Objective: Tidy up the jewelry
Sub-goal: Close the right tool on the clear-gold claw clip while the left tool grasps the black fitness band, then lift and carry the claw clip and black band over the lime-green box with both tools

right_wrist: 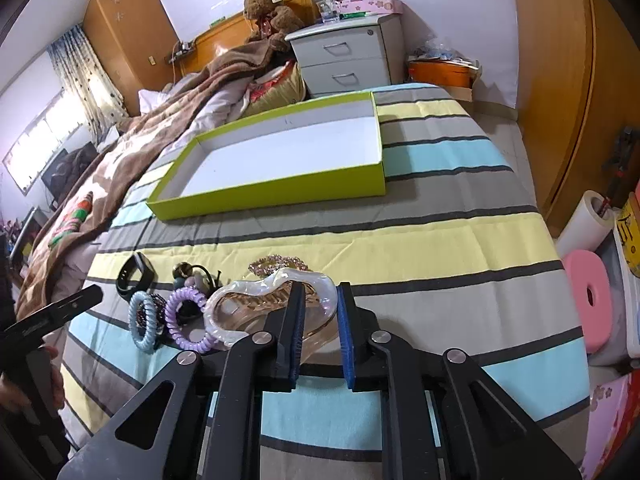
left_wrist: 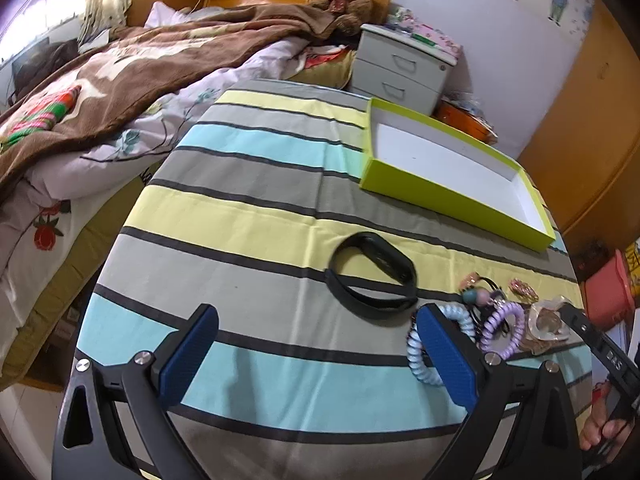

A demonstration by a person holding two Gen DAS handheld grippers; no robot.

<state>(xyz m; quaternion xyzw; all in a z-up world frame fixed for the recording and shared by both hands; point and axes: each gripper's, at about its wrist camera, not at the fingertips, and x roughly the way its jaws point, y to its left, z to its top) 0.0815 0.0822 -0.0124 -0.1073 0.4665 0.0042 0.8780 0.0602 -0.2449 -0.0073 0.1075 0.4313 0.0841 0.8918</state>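
A lime-green shallow box (left_wrist: 448, 196) with a white inside stands empty on the striped cloth; it also shows in the right wrist view (right_wrist: 280, 192). A black wristband (left_wrist: 372, 276) lies ahead of my open left gripper (left_wrist: 316, 320). A light blue coil hair tie (left_wrist: 452, 320), a purple coil tie (left_wrist: 504, 328) and small trinkets (left_wrist: 480, 292) lie to its right. My right gripper (right_wrist: 320, 300) is shut on a clear pink-tinted hair claw (right_wrist: 256, 304). The blue tie (right_wrist: 142, 320), purple tie (right_wrist: 186, 316) and wristband (right_wrist: 134, 276) lie to its left.
The striped cloth (left_wrist: 260, 208) covers a rounded table. A bed with a brown blanket (left_wrist: 140, 64) lies left. A white nightstand (left_wrist: 404, 68) stands behind the box. Wooden wardrobe doors (right_wrist: 560, 80) stand on the right, with a pink roll (right_wrist: 592, 296) beside the table.
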